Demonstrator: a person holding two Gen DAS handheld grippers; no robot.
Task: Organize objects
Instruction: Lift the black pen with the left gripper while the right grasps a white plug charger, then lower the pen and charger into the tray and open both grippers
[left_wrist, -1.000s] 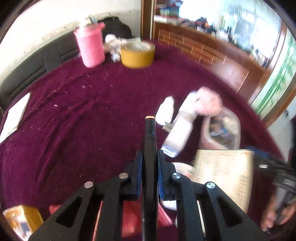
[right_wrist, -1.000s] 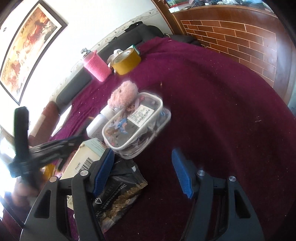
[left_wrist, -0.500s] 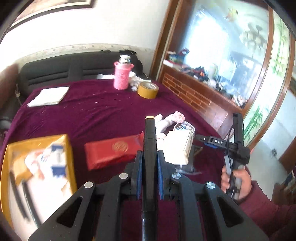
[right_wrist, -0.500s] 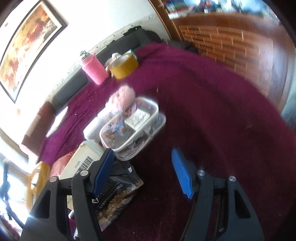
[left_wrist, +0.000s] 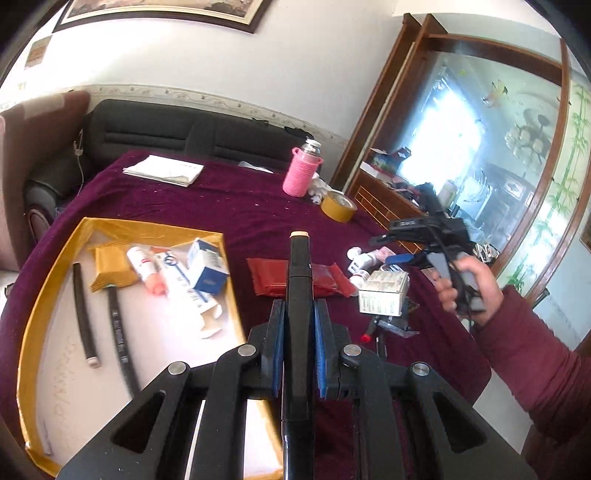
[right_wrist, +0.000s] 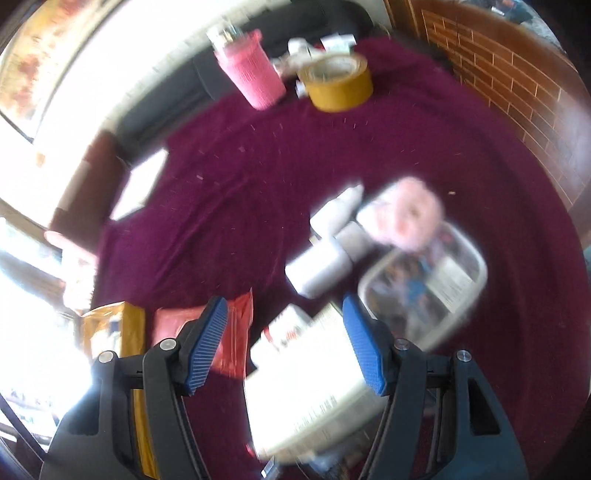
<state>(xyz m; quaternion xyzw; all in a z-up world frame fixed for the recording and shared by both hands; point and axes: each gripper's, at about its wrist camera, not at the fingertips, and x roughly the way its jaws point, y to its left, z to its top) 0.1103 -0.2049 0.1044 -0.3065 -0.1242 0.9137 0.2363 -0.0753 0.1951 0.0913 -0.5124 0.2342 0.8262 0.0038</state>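
My left gripper (left_wrist: 299, 343) is shut on a black pen with a tan tip (left_wrist: 300, 280), held above the table between the gold tray (left_wrist: 48, 295) and a red packet (left_wrist: 295, 282). The tray holds two black pens, a gold packet, tubes and small boxes. My right gripper (right_wrist: 284, 347) is open and empty, hovering over a white box (right_wrist: 310, 384); it also shows in the left wrist view (left_wrist: 417, 254), held in a hand. A white box (left_wrist: 384, 297), white bottles (left_wrist: 360, 258) and a clear pouch (right_wrist: 424, 284) with a pink pompom (right_wrist: 413, 214) lie near it.
A pink-sleeved flask (left_wrist: 301, 173), a yellow tape roll (left_wrist: 338, 206) and white papers (left_wrist: 164, 171) sit at the far side of the maroon cloth-covered table (left_wrist: 240, 206). A black sofa stands behind. A brick-faced cabinet is at the right.
My left gripper has drawn back and swung left with the pen, bringing the gold tray into view. My right gripper has moved left over the white box, and its view is blurred.
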